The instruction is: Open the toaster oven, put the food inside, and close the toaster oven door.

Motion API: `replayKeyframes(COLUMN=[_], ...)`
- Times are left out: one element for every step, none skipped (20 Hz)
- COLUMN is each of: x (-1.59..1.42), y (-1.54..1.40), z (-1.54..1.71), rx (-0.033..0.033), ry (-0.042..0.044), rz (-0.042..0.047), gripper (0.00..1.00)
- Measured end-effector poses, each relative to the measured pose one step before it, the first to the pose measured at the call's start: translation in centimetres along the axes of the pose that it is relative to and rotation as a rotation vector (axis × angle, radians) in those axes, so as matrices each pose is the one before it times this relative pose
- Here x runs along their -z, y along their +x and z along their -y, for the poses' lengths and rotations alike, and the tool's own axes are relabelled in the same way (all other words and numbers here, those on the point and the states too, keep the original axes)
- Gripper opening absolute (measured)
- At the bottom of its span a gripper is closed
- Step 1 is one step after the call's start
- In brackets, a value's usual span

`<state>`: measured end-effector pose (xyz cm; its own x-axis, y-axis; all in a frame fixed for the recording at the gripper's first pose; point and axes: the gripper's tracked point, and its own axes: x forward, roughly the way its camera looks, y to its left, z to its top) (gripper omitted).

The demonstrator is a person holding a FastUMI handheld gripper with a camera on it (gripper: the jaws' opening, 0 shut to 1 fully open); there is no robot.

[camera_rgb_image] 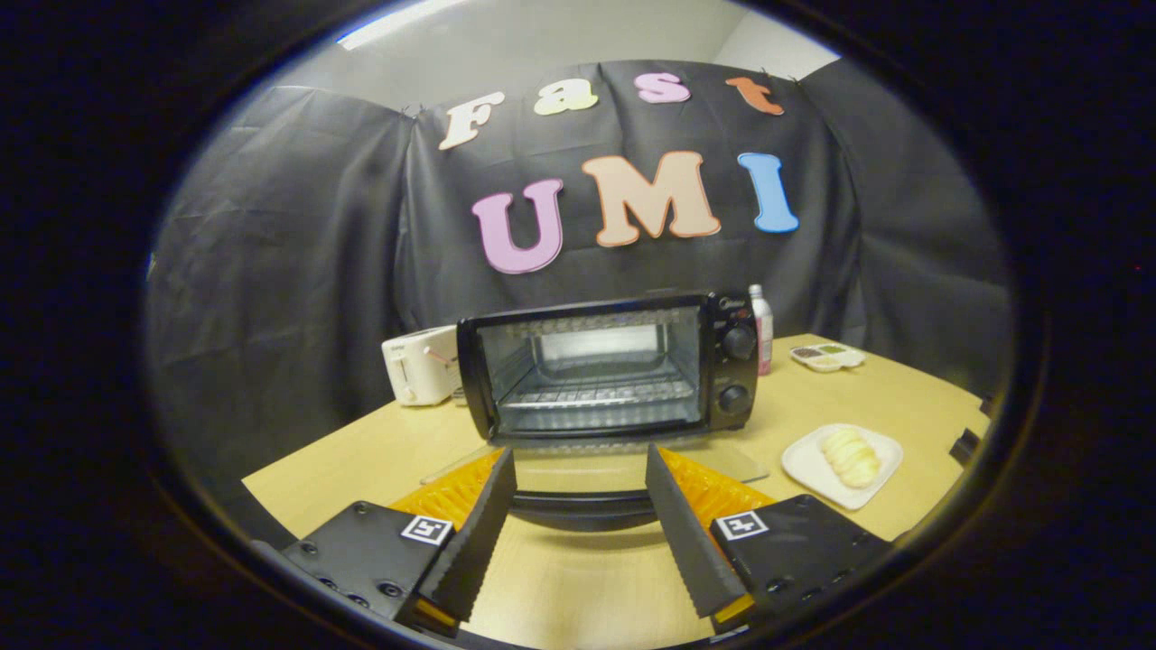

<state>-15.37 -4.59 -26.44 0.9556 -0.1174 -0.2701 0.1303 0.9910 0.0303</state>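
The claw (580, 469) stood wide open, gripping nothing, fingers flanking the black toaster oven's (605, 366) lowered glass door (587, 474). Its cavity held only racks. Rightward, a white square plate (804, 465) carried pale sliced food (850, 456).

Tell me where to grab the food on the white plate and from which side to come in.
Grip the pale, ridged food across its narrow width near the middle, coming down from above. It lies lengthwise on the shallow white plate, right of the open toaster oven, so its long sides are free and the rim blocks a low approach. The gripper is open over the lowered door's handle.
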Motion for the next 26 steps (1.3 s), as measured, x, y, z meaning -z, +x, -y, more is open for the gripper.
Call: replayKeyframes(x=[-1.140, -0.863, -0.776, -0.594, -0.559, -0.355, -0.228, -0.010, 0.204, 0.362, 0.454, 0.568, 0.569, 0.646, 0.925, 1.174, 1.046, 0.949, 0.964, 0.707, 0.538, 0.573, 0.431, -0.049, -0.404, 0.249], y=[0.123, 0.169, 0.177, 0.247, 0.247, 0.190, 0.237, 0.233, 0.412, 0.319, 0.316, 0.419, 0.503, 0.622, 0.574, 0.576, 0.468, 0.668, 0.858, 1.155, 0.907, 0.800, 0.593, 0.524, 0.103, 0.643], z=[1.787, 1.988, 1.944, 1.812, 1.876, 1.752, 1.832, 1.852, 1.521, 1.222, 1.164, 1.176, 1.188, 1.187, 0.930, 0.498, 0.073, -0.121, 0.129, 0.325, 0.149, 0.041, 0.030, 0.148, -0.220, -0.245], rx=[0.03217, 0.03455, 0.03167, 0.03208, 0.03184, 0.03233, 0.03215, 0.03235, 0.02465, 0.01724, 0.01842, 0.01333, 0.02341, 0.02535, 0.02134, 0.00130, -0.01330, -0.01235, 0.00225, 0.00802, 0.00946, 0.00717, 0.00898, -0.00598, -0.00299, 0.00531], ry=[-0.00477, -0.00428, -0.00131, -0.00169, -0.00952, -0.01090, -0.01239, -0.00900, -0.00718, -0.00822, -0.00573, -0.00319, -0.00460, -0.01613, -0.01413, -0.00105, 0.01114, 0.00762, -0.00292, -0.01236, -0.01651, -0.01549, -0.01154, 0.01635, 0.00878, -0.00578], rz=[0.02005, 0.01298, 0.01121, 0.01303, 0.00741, 0.00658, -0.00155, -0.00730, -0.01286, -0.01705, -0.01755, -0.01693, -0.00767, -0.00903, -0.01919, -0.02565, -0.02959, -0.02978, -0.02754, -0.02437, -0.01951, -0.01403, -0.02338, 0.00193, -0.00116, -0.01815], gripper=[0.90, 0.90, 0.90, 0.90, 0.90, 0.90, 0.90, 0.90, 0.90, 0.90, 0.90, 0.90, 0.90, 0.90, 0.91, 0.91, 0.92, 0.92, 0.92, 0.93, 0.93, 0.94, 0.94, 0.94, 0.95, 0.95])
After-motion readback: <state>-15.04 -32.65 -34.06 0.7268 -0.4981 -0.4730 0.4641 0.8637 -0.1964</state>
